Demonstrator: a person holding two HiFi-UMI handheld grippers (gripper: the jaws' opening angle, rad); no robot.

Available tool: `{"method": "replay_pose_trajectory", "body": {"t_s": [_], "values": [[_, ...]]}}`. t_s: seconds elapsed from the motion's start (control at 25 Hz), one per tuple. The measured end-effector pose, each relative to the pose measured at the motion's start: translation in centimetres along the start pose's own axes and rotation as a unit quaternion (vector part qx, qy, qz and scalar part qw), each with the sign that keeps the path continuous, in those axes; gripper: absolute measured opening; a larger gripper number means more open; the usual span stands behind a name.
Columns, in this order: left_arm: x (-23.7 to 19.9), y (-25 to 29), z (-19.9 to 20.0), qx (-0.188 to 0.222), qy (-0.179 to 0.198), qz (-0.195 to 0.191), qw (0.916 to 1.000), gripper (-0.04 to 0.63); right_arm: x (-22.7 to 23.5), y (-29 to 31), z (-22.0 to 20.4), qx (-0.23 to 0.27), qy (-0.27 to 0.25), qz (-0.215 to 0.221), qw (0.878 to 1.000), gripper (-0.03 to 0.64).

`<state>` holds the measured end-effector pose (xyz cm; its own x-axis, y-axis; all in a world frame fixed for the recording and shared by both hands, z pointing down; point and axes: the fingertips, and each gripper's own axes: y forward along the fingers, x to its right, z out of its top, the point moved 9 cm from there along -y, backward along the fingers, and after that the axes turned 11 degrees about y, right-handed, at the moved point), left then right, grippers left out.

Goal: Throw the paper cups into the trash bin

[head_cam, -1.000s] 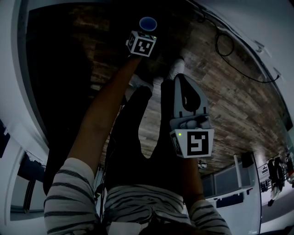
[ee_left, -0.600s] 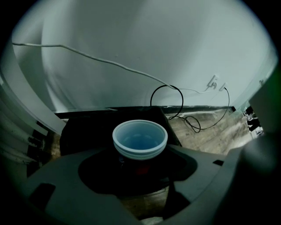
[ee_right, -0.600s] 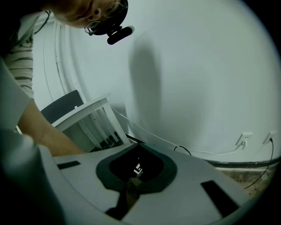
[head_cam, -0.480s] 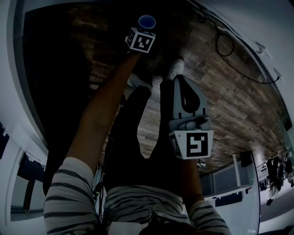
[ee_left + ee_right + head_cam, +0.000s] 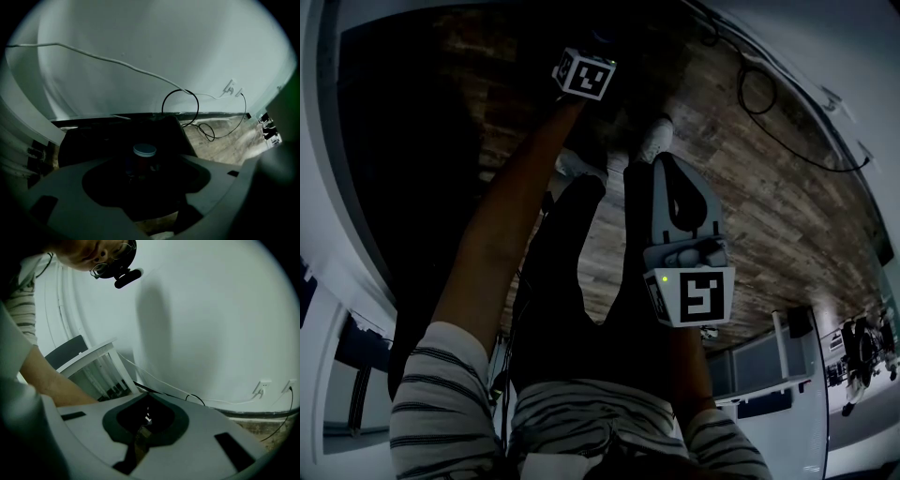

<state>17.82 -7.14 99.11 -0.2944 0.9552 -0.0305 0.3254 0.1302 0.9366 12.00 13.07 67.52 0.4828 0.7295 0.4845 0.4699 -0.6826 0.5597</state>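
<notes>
Head view: left gripper [image 5: 586,73] is stretched to the top centre of the frame, over a black mass [image 5: 422,141] filling the upper left, probably the bin. Whatever it carries is lost in the dark here. Right gripper [image 5: 675,183] hangs mid-frame over the wood floor [image 5: 769,187], pointing up-frame. Shoes [image 5: 656,141] sit just above its tip and a cable [image 5: 743,89] loops at upper right.

Left gripper view: cup [image 5: 142,160] is at centre frame, upright, pale rim on top and dark red wall, right between the jaws. The jaws are part open, roughly cup width. Pads are too dark to see contact, but it reads as clamped on the wall below the rim. The black mass lies directly behind and below it.

Handling, my call: a paper cup is very light with a thin wall, so it dents under any real squeeze. The stiffest spot is just under the rolled rim, so grip there or mid-wall, gently. Empty, it may tumble or bounce off an edge on release, so let go well over the opening.

Right gripper view: jaws are together with only a thin slit, nothing held. White wall, sockets [image 5: 260,387] at lower right, a white slatted frame [image 5: 93,364] at left, and the person's arm [image 5: 51,385] beside it.

In the way: cable and feet on the floor. I see nothing between cup and bin.
</notes>
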Motion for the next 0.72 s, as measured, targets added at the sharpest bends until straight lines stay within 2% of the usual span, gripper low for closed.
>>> {"method": "replay_pose_trajectory", "body": {"t_s": [0.36, 0.72], "values": [[-0.3, -0.4, -0.4, -0.002, -0.012, 0.007, 0.9999, 0.305, -0.4, 0.5, 0.2, 0.001, 0.001, 0.008, 1.000, 0.009], [-0.4, -2.3, -0.1, 0.018, -0.024, 0.020, 0.9993, 0.291, -0.8, -0.2, 0.7, 0.001, -0.006, 0.006, 1.000, 0.009]]}}
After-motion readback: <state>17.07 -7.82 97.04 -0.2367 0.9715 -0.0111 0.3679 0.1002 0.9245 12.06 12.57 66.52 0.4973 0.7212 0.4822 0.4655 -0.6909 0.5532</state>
